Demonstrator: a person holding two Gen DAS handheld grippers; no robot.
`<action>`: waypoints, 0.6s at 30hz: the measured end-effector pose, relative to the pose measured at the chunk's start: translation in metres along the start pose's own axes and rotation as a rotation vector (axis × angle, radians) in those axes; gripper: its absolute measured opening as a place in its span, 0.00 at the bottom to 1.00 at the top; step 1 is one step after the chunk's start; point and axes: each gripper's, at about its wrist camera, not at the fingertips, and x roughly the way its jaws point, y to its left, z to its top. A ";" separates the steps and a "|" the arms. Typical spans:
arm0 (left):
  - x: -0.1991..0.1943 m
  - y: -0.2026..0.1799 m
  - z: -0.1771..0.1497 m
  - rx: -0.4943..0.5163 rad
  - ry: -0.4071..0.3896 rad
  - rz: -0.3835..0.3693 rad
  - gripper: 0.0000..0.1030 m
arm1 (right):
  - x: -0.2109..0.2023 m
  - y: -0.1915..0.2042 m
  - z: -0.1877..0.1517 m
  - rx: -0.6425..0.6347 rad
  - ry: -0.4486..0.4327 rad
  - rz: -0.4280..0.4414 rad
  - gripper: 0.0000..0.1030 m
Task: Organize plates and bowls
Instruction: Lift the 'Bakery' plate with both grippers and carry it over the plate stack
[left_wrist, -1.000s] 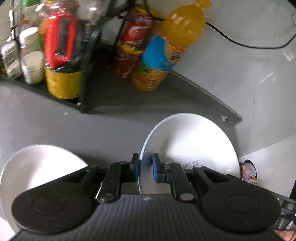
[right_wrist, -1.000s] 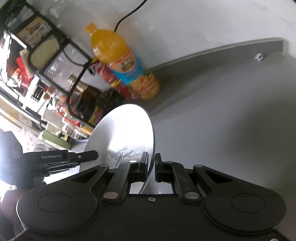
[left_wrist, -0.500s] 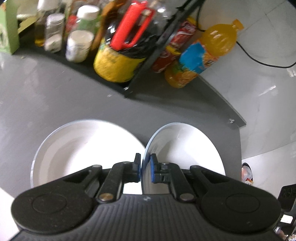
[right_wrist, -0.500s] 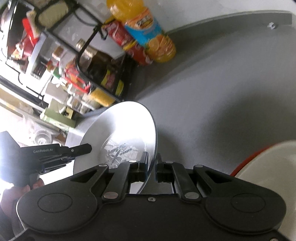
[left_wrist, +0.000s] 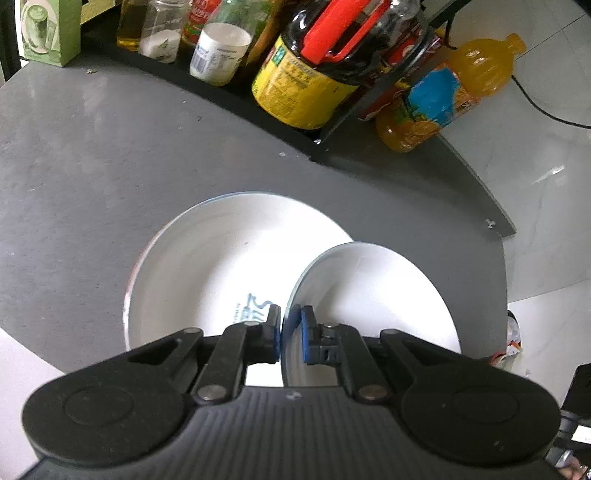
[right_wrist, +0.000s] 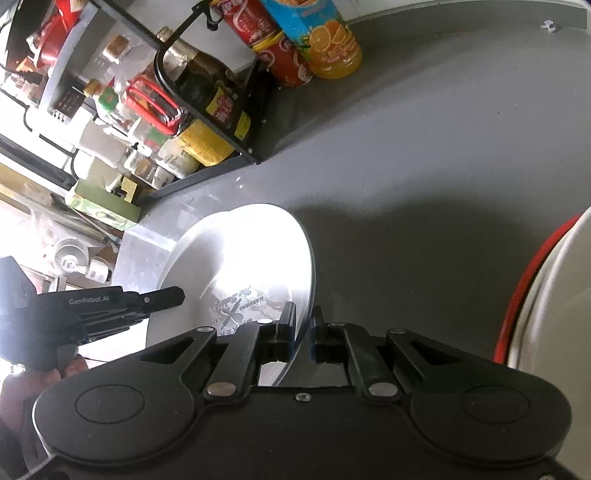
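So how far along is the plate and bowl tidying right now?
Nothing looks stacked yet. In hand: the left tool is shut on the rim of a small white plate held tilted above a large white red-rimmed plate on the grey counter. The right tool grips a shiny printed plate. Both still need setting down.

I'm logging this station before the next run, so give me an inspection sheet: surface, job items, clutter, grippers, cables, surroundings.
Surface: grey countertop, a few crumbs near the rack.
Job's things: small white plate held on edge by its rim; larger white plate flat on the counter beside it; red-rimmed dish at the right edge of the right wrist view.
Clutter: black rack of bottles and jars; orange drink bottle and a red can beside it.
Grippers: left gripper shut on the small plate's rim; right gripper astride the same rim, grip unclear.
Cables: black cable along the wall.
Surroundings: white wall; small fan beyond the counter.
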 end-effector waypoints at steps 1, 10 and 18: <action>0.001 0.003 0.000 0.000 0.002 0.003 0.09 | 0.002 0.001 -0.001 0.000 0.001 -0.001 0.07; 0.007 0.025 -0.001 0.002 0.008 0.020 0.11 | 0.011 0.021 -0.009 -0.042 -0.009 -0.042 0.07; 0.012 0.042 0.001 -0.021 0.034 0.033 0.13 | 0.020 0.030 -0.010 -0.050 0.000 -0.064 0.07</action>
